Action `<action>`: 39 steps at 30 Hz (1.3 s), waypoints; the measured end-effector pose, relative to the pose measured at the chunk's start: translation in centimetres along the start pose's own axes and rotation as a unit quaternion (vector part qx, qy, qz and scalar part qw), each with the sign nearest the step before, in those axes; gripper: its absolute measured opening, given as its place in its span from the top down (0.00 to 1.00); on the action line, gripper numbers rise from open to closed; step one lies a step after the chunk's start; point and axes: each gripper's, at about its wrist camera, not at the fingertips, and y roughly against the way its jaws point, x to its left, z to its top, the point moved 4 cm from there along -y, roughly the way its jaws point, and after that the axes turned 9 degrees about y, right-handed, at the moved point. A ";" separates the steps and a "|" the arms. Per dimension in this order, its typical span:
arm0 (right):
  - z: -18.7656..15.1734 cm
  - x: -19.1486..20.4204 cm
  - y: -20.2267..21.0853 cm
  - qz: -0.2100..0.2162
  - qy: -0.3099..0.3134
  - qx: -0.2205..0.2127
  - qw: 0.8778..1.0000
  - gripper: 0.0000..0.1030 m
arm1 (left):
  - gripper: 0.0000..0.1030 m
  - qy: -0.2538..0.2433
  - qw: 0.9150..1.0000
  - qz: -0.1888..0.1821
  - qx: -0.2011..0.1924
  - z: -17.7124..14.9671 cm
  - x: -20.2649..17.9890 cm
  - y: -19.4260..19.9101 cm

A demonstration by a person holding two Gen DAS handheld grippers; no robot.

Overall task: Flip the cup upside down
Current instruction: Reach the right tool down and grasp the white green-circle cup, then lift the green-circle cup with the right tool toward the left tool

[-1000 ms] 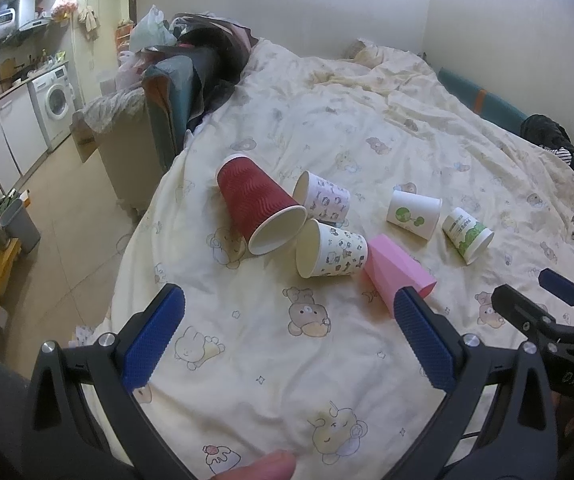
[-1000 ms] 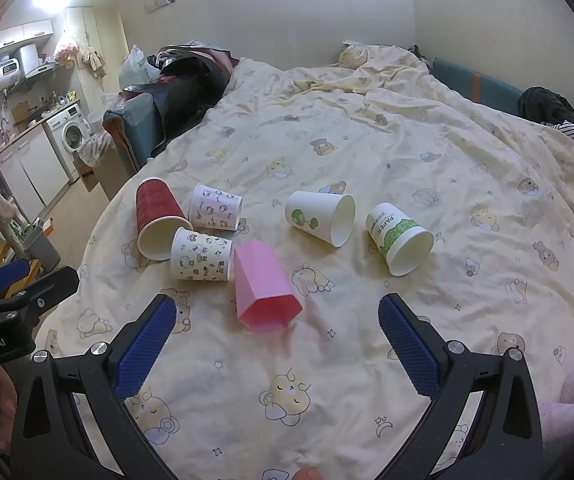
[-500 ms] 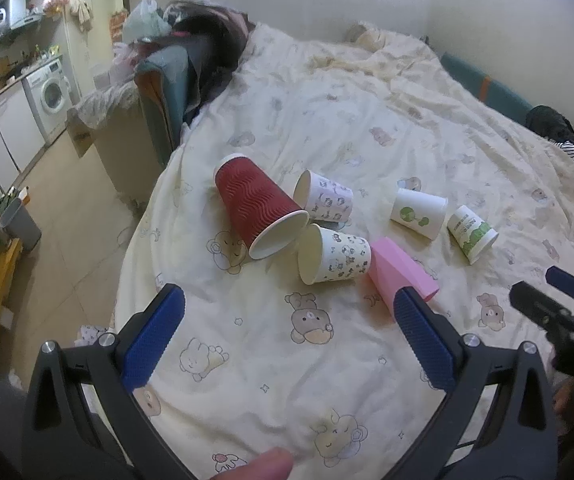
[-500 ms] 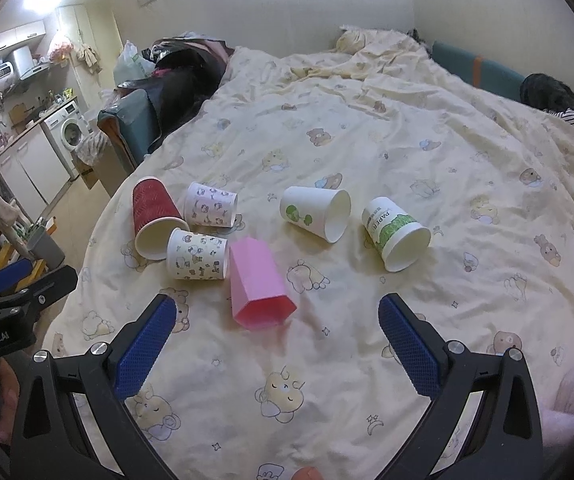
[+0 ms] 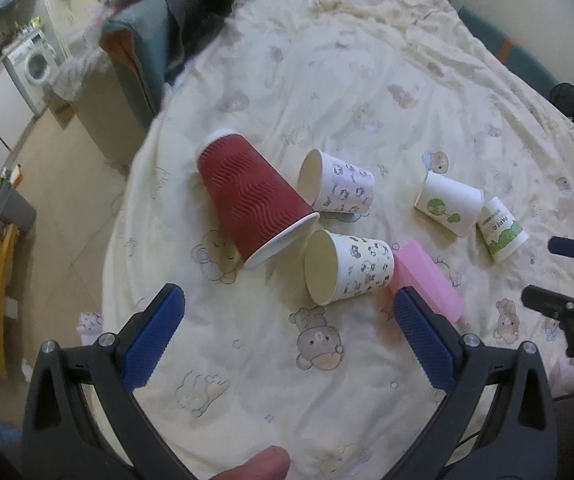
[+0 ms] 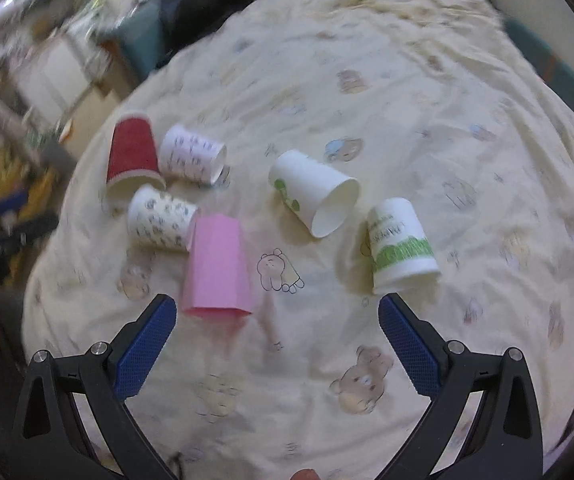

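The left gripper (image 5: 287,320) is seen with its blue-padded fingers spread wide apart, holding nothing, above a cream bedsheet (image 5: 367,80) printed with bears. The right gripper (image 6: 277,324) is likewise spread wide and empty over the same sheet.

Six cups are laid on their sides on the sheet, just beyond the fingers. In the left wrist view, a bear-print cup (image 5: 347,266) is found nearest, its mouth turned toward the camera. A ribbed red cup (image 5: 251,200) lies to its left, the rim touching it. A second patterned cup (image 5: 337,184) lies behind, beside the red one. A pink cup (image 5: 427,280) is tucked against the bear-print cup's right side. Farther right, a white cup with a green tree (image 5: 449,204) and a green-banded cup (image 5: 501,228) lie close together.

A washing machine (image 5: 37,64) is seen far left.
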 end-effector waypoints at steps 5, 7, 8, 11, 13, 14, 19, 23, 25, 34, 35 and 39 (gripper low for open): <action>3.3 -0.1 -3.3 0.008 0.085 0.063 0.994 0.00 | 0.00 -0.006 1.000 0.002 0.021 1.5 -0.7 -2.1; 4.6 -0.3 -4.9 0.008 0.112 0.089 0.990 0.01 | 0.00 -0.010 0.999 0.009 0.029 2.0 -0.8 -3.0; 5.3 -0.5 -5.9 0.008 0.124 0.104 0.987 0.01 | 0.00 -0.009 0.999 0.009 0.033 2.2 -0.7 -3.5; 6.7 -1.1 -8.4 0.013 0.144 0.137 0.980 0.02 | 0.00 -0.005 0.999 0.011 0.042 2.6 -0.7 -4.4; 7.4 -1.6 -10.5 0.012 0.155 0.163 0.974 0.05 | 0.00 0.001 0.999 0.008 0.047 2.7 -0.5 -4.9; 7.6 -1.7 -11.2 0.003 0.161 0.171 0.972 0.05 | 0.00 0.002 0.999 0.007 0.050 2.7 -0.5 -5.0; 8.5 -3.0 -14.0 -0.023 0.171 0.198 0.965 0.07 | 0.00 0.008 0.998 0.002 0.056 2.8 -0.3 -5.4; 8.7 -3.6 -15.4 -0.032 0.175 0.206 0.962 0.10 | 0.00 0.005 0.999 0.003 0.051 2.8 -0.3 -5.3; 9.0 -3.8 -15.9 -0.030 0.168 0.204 0.964 0.10 | 0.00 0.004 0.999 0.007 0.047 2.7 -0.2 -5.3; 8.5 -3.9 -14.8 -0.019 0.158 0.200 0.967 0.38 | 0.00 0.011 0.999 0.004 0.042 2.4 0.1 -4.7; 8.4 -4.1 -13.8 -0.020 0.149 0.192 0.970 0.38 | 0.00 0.011 0.999 0.002 0.041 2.3 0.1 -4.5; 8.4 -3.9 -9.3 -0.010 0.106 0.143 0.984 0.38 | 0.00 0.016 0.999 -0.009 0.040 1.6 0.1 -3.6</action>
